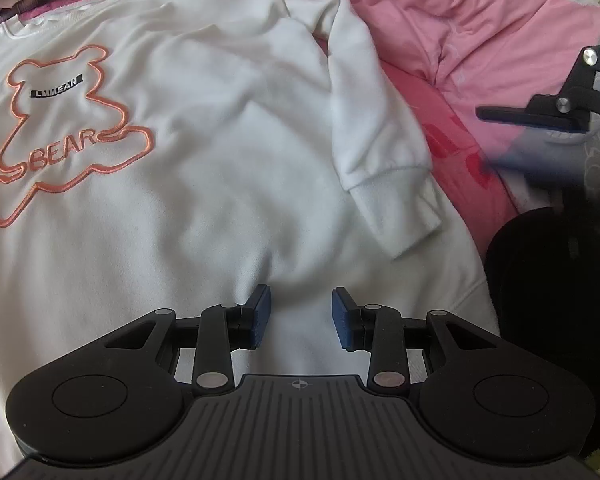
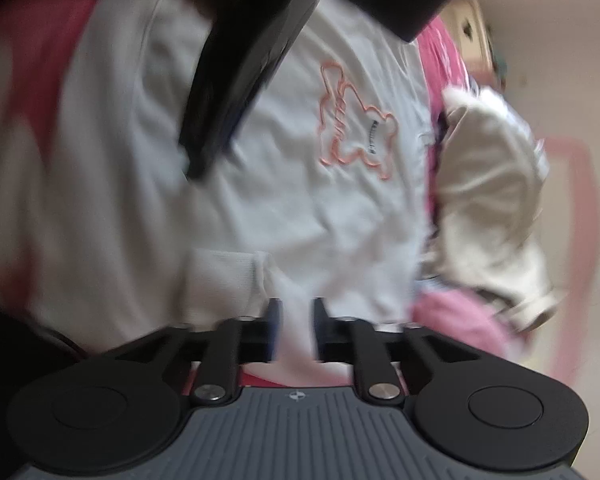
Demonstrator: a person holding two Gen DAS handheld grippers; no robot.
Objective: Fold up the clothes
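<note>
Left gripper (image 1: 300, 318) stood spread, empty, above the hem of one white sweatshirt (image 1: 204, 152). Right gripper (image 2: 296, 330), blurred, stood parted with sweatshirt cloth between its fingers; whether it pinched could not be told. One sleeve (image 1: 374, 132) lay folded across the sweatshirt, itself on pink bedding (image 1: 480, 40).

White sweatshirt (image 1: 204, 128), left wrist view: orange embroidered bear outline (image 1: 66, 132) on chest w/ "BEAR" in orange caps across its lower part. Small black label strip (image 1: 58, 87) in the bear's head, white letters, reads approx. "LMMEAN", not fully sharp. Right wrist view: same bear outline seen sideways & blurred, lettering unreadable there. Red marks on the pink bedding (image 1: 456, 140) could be letters; can't make them out.
</note>
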